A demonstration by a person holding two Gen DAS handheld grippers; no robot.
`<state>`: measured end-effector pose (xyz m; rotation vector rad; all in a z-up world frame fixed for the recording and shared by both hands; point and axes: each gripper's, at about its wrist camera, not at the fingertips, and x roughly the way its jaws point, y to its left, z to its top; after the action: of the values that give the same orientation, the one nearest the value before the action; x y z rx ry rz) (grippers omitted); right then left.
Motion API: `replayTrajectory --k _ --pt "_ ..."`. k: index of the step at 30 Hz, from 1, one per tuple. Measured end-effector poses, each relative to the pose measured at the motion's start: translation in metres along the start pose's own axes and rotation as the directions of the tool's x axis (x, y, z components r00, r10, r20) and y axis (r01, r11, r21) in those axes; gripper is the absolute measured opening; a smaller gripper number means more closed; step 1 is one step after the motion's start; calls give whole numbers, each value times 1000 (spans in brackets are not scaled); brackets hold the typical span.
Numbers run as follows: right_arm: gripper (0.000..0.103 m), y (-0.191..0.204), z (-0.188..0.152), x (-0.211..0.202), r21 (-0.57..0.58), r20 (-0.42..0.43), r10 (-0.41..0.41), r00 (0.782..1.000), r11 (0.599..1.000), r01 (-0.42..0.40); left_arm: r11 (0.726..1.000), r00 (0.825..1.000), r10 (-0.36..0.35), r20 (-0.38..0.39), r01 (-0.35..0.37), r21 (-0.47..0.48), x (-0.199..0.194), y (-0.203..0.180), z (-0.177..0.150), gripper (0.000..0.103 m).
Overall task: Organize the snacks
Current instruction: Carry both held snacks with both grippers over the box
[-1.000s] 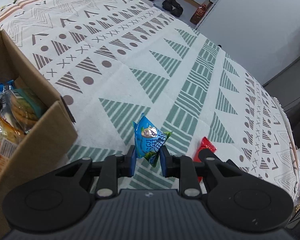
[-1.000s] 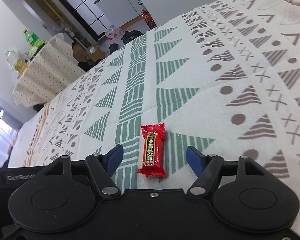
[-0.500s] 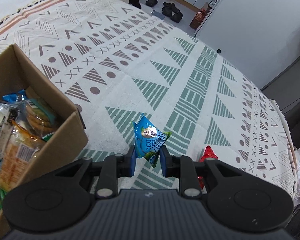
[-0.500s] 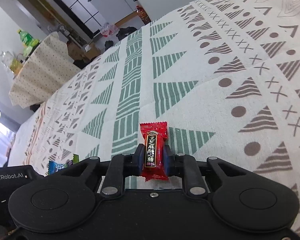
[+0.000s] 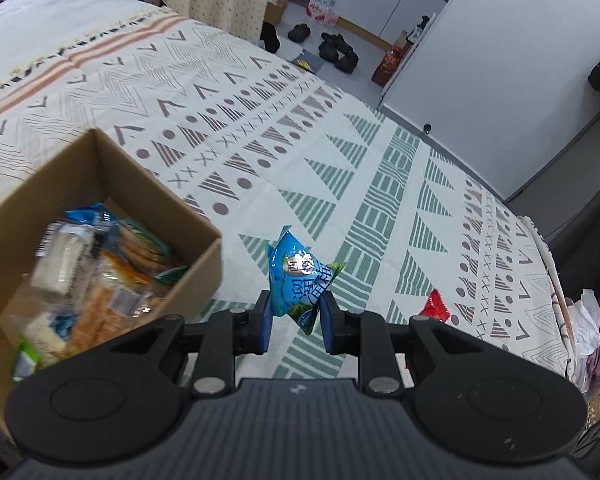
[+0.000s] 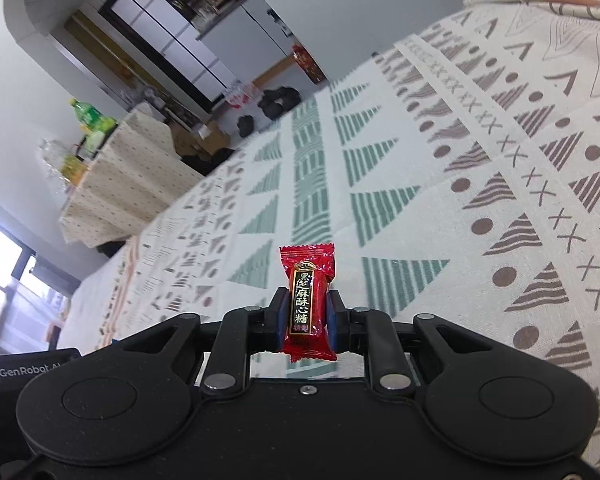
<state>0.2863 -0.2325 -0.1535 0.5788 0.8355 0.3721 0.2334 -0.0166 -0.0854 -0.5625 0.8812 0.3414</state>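
We have the left gripper point(image 5: 294, 322) jaws clenched on the blue packet point(image 5: 298, 280), lower centre, beside the cardboard box point(image 5: 192, 280), likely its destination. Right gripper point(image 6: 303, 320) jaws clamp the red candy point(image 6: 308, 300) upright, clear of the patterned cloth point(image 6: 440, 168).

Box point(image 5: 196, 268) left of snack point(image 5: 296, 280); packets point(image 5: 92, 272) in box.

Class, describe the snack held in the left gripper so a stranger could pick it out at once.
Find the open cardboard box on the patterned tablecloth. Just right of it, the left gripper pinches a puffy blue packet. Unlike the flat red candy in the right gripper, it is blue with green corners.
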Motion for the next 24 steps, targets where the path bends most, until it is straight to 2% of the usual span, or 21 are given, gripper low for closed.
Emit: replayTrajectory --k 14,24 --pt "19 29 -10 -39 -55 74 108 991 993 -104 999 998 33 52 -31 -43 -47 38 2 23" --pt "19 50 -27 -50 -79 73 169 983 983 -164 993 993 85 81 -79 -84 -79 73 8 24"
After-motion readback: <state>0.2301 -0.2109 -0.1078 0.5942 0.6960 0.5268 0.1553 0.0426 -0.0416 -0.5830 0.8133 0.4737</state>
